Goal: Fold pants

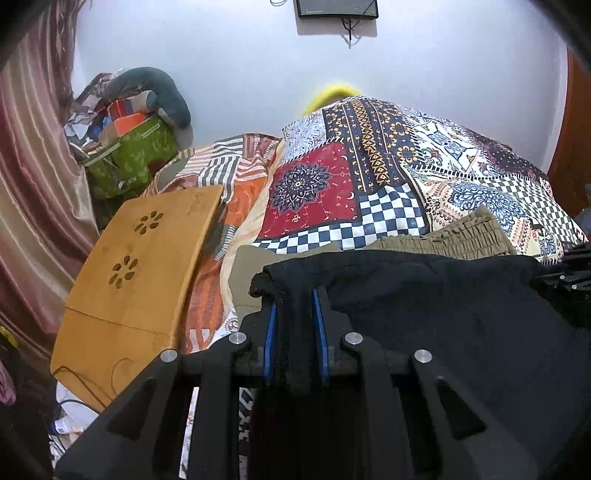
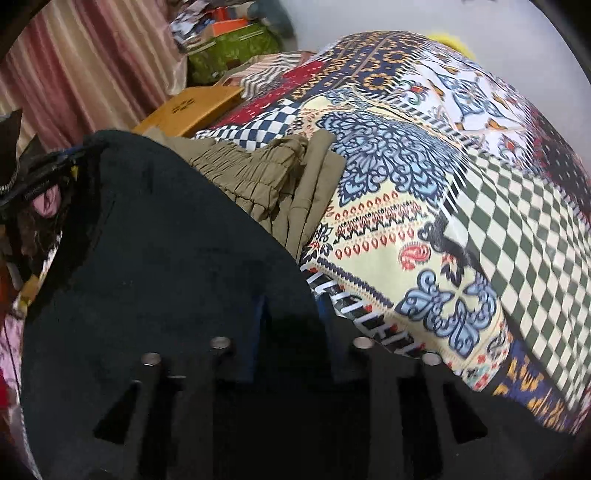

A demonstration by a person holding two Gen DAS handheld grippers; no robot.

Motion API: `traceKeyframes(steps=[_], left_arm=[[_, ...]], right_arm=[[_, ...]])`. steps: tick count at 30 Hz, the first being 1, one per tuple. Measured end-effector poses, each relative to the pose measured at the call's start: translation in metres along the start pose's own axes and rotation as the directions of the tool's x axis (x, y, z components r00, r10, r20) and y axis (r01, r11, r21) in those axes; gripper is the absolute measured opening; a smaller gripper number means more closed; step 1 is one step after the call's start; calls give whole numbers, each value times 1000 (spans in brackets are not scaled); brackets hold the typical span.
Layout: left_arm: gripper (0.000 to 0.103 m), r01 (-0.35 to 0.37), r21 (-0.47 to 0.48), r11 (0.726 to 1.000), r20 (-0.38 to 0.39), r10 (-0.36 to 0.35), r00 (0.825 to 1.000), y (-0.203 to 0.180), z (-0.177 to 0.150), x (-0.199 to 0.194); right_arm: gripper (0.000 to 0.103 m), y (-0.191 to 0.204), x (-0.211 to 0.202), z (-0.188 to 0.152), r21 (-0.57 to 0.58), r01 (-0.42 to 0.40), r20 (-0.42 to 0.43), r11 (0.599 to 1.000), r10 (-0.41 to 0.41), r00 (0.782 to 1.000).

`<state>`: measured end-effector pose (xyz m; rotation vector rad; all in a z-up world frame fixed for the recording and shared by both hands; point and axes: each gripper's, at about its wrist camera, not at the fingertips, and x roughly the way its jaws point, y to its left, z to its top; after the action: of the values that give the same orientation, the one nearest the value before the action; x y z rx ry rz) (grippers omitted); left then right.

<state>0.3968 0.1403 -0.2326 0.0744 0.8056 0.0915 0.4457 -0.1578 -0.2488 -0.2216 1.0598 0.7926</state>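
I see both claws nipped on the black pants, left and right, olive pants beyond, wooden tray beside.

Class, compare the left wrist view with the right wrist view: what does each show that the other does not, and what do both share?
Only the left wrist view shows the dark screen mounted on the wall and the left gripper with its blue pads clamped on the edge of the black pants.

Only the right wrist view shows the green-and-white checked patch of the bedcover and the right gripper, blurred against the black cloth.

Both show the black pants, the folded olive pants, the patterned bedcover, the wooden lap tray, the curtain and the green box.
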Motion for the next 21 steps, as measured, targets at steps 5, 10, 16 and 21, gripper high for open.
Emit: traceKeyframes(steps=[5,10,16,21], left_arm=[[18,19,-20,1000,22,-19,1000,-3,2,-11],[18,54,-25,998,52,-53,997,-1,9,-37],[18,67,-20,998,87,-65,994,5,2,-76],[18,98,-77,992,111,-89,990,17,-13,-111]], right_arm=[[5,14,-20,0,-17,93,89,996,-91,992],[4,19,-57,5,25,130,199,991,-132,971],[4,45,-96,-4,-13,151,253,988,-143,957],[4,64,-125,-24,-18,132,279,991,-122,952]])
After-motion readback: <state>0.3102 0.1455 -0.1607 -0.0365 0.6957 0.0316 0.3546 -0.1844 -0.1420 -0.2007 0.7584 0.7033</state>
